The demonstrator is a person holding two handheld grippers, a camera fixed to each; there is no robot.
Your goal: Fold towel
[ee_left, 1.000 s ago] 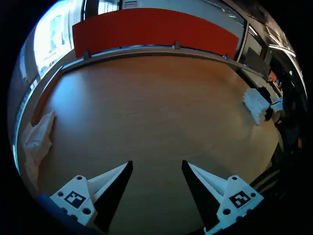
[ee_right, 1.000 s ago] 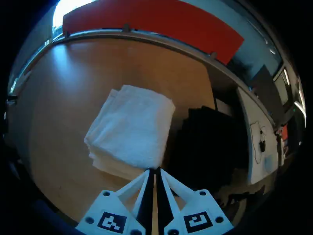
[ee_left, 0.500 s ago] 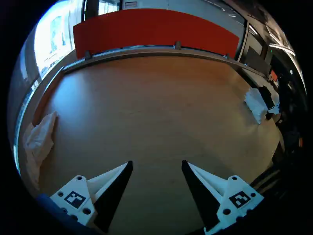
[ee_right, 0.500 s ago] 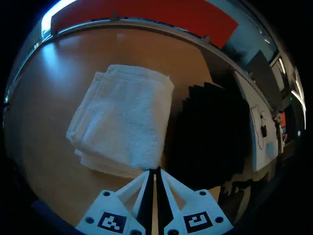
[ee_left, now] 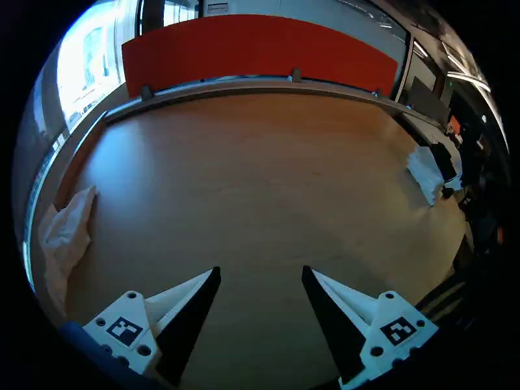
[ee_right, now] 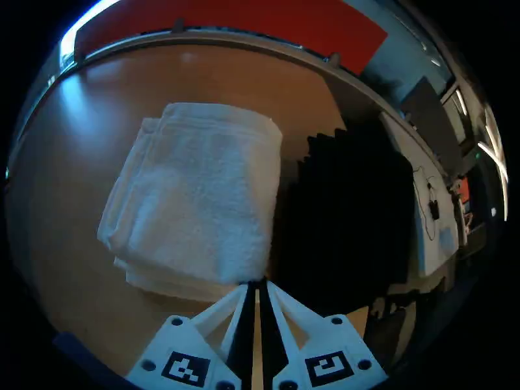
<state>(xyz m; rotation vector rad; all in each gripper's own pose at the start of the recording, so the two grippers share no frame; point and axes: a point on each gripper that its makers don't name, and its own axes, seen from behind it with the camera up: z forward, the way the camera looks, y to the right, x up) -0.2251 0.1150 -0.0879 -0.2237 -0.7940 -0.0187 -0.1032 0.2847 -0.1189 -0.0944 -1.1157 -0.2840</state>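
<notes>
Towel (ee_right: pixel 195 201): white terry with a looped pile, folded into a thick rectangular stack. It lies flat on the wood-grain table (ee_right: pixel 78 130), beside its edge.
Right gripper (ee_right: pixel 258 284): fingers drawn to a thin slit, tips at the towel's near edge; cannot tell if they pinch cloth.
Left gripper (ee_left: pixel 260 270): spread wide, empty, over bare tabletop.
Crumpled white cloth (ee_left: pixel 65 234) lies at far left; smooth red panel (ee_left: pixel 260 45) stands behind.

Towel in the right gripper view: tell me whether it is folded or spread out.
Folded. The towel lies on the table as a compact block, with several stacked layers showing along its near and left edges.
</notes>
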